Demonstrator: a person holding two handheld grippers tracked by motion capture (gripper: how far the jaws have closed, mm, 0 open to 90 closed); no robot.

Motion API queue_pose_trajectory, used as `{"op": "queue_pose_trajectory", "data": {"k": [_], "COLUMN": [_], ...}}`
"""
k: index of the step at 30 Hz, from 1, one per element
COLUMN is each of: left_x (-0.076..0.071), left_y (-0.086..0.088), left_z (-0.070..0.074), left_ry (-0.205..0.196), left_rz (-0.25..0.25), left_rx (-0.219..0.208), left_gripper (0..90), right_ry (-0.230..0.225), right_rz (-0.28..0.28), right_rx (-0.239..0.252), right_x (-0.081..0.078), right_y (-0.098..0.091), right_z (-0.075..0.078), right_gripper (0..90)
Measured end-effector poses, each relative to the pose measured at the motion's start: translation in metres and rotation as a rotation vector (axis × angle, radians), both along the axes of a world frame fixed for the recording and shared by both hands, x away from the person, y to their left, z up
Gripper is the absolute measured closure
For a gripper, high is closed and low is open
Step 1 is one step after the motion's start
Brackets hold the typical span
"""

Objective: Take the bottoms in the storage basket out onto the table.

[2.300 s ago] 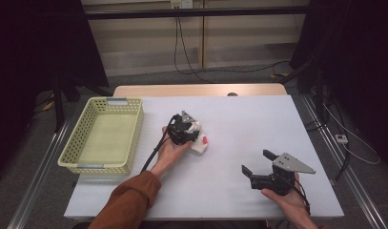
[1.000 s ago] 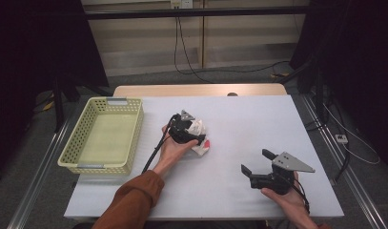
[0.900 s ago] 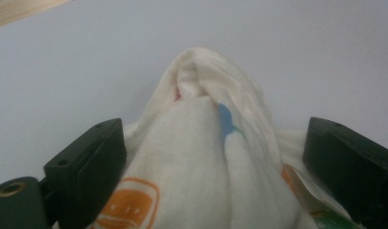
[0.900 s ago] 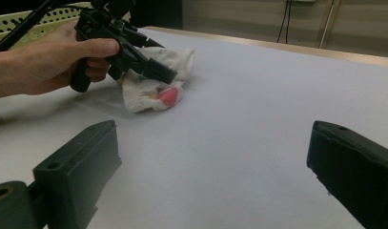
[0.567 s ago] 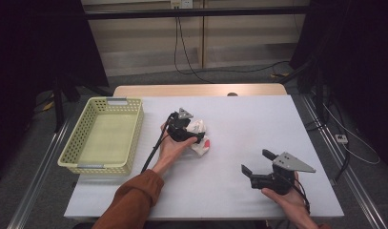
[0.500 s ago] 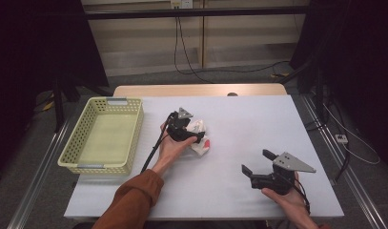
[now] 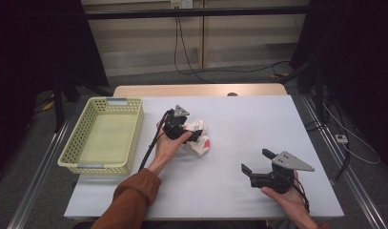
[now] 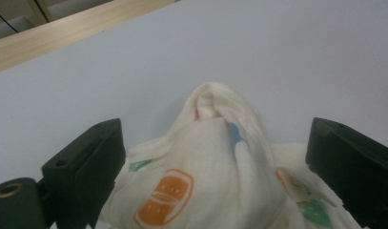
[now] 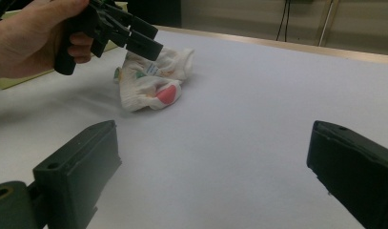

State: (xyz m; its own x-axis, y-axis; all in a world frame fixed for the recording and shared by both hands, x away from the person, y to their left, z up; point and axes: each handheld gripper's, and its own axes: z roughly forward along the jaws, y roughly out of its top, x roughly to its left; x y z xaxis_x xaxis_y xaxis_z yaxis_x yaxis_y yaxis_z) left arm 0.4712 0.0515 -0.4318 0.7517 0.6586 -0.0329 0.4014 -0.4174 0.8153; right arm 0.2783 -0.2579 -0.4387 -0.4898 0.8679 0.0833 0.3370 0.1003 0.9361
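Lying crumpled near the middle of the white table (image 7: 239, 124), the cream printed cloth (image 7: 197, 136) — a small garment or sock with orange, green, blue and red patches — sits just under the left gripper (image 7: 190, 135), whose jaws stand spread, one on either side of the bundle. In the left gripper view the cloth (image 8: 215, 171) rises between those two black jaws without either pressing into it, so the gripper is released and grasps nothing. The right gripper (image 7: 258, 162) is held well apart at the near right of the table, its jaws likewise spread wide over bare tabletop; its own view looks across at the cloth (image 9: 151, 81) and at the left gripper (image 9: 144, 40) hovering just above it. A pale yellow-green plastic basket (image 7: 75, 143) stands at the left of the table, apart from the cloth, with bare table between the two — a black cable trails from the left gripper along the person's forearm.
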Motion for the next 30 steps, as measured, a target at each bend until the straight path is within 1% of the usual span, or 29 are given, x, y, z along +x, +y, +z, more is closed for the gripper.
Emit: {"op": "queue_pose_trajectory", "data": {"k": [1,2,3,4,5,6,7,10,12,13,14,16,18,19,20,21,22,23,25,27,28,30], "left_x": [-0.003,-0.005,-0.007,-0.008,-0.01,-0.012,-0.014,-0.017,-0.018,-0.018,-0.019,-0.02,-0.021,-0.021,-0.022,-0.022,-0.023,-0.024,-0.026,-0.028,-0.029,-0.031], "left_y": [0.001,0.002,0.002,0.003,0.003,0.004,0.004,0.006,0.008,0.009,0.009,0.01,0.011,0.012,0.012,0.013,0.012,0.012,0.012,0.012,0.012,0.011], "left_z": [0.001,0.003,0.004,0.005,0.006,0.007,0.009,0.014,0.017,0.019,0.019,0.022,0.023,0.024,0.024,0.025,0.025,0.026,0.027,0.028,0.029,0.03], "left_ry": [-0.013,-0.021,-0.014,-0.02,-0.02,-0.029,-0.025,-0.04,-0.036,-0.044,-0.04,-0.053,-0.034,-0.04,-0.035,-0.036,-0.024,-0.026,-0.018,-0.026,-0.037,-0.029], "left_rz": [-0.013,-0.024,-0.019,-0.02,-0.027,-0.033,-0.035,-0.03,-0.019,-0.017,-0.012,-0.01,-0.018,-0.02,-0.018,-0.026,-0.033,-0.041,-0.046,-0.05,-0.045,-0.046], "left_rx": [-0.021,-0.023,-0.027,-0.026,-0.034,-0.027,-0.032,-0.03,-0.042,-0.031,-0.036,-0.021,-0.026,-0.014,-0.021,-0.01,-0.014,0.001,0.016,0.012,0.018,0.015], "left_gripper": [6.2,5.8,5.5,5.5,5.5,5.5,5.5,5.5,6.2,6.4,6.4,6.5,6.5,6.5,6.5,6.5,6.5,6.5,6.5,6.5,6.5,6.5], "right_ry": [-0.001,-0.001,-0.002,-0.001,-0.002,-0.005,-0.006,-0.006,-0.005,-0.004,-0.005,-0.006,-0.006,-0.007,-0.008,-0.008,-0.009,-0.009,-0.009,-0.007,-0.008,-0.008], "right_rz": [0.0,0.001,0.0,-0.003,-0.002,-0.002,0.0,0.0,-0.002,-0.002,-0.003,-0.005,-0.005,-0.003,-0.003,-0.002,-0.002,-0.003,-0.003,-0.005,-0.005,-0.004], "right_rx": [-0.001,-0.002,-0.003,0.0,0.0,-0.001,-0.002,-0.005,-0.003,-0.003,-0.003,-0.002,-0.001,-0.001,-0.002,-0.002,-0.002,-0.002,-0.003,-0.002,-0.003,-0.005], "right_x": [0.0,-0.001,-0.001,-0.002,-0.002,-0.002,-0.003,-0.003,-0.003,-0.003,-0.003,-0.003,-0.003,-0.003,-0.004,-0.004,-0.004,-0.004,-0.004,-0.003,-0.003,-0.003], "right_y": [0.0,0.0,0.0,0.001,0.001,0.001,0.002,0.003,0.002,0.002,0.002,0.001,0.002,0.001,0.001,0.001,0.001,0.001,0.002,0.002,0.002,0.002], "right_z": [0.0,0.0,0.001,0.001,0.001,0.002,0.002,0.002,0.002,0.002,0.002,0.002,0.002,0.002,0.002,0.002,0.002,0.002,0.002,0.002,0.002,0.002], "right_gripper": [3.6,3.6,3.6,3.6,3.6,3.6,3.6,3.6,3.6,3.6,3.6,3.6,3.6,3.6,3.6,3.6,3.6,3.6,3.6,3.6,3.6,3.6]}}
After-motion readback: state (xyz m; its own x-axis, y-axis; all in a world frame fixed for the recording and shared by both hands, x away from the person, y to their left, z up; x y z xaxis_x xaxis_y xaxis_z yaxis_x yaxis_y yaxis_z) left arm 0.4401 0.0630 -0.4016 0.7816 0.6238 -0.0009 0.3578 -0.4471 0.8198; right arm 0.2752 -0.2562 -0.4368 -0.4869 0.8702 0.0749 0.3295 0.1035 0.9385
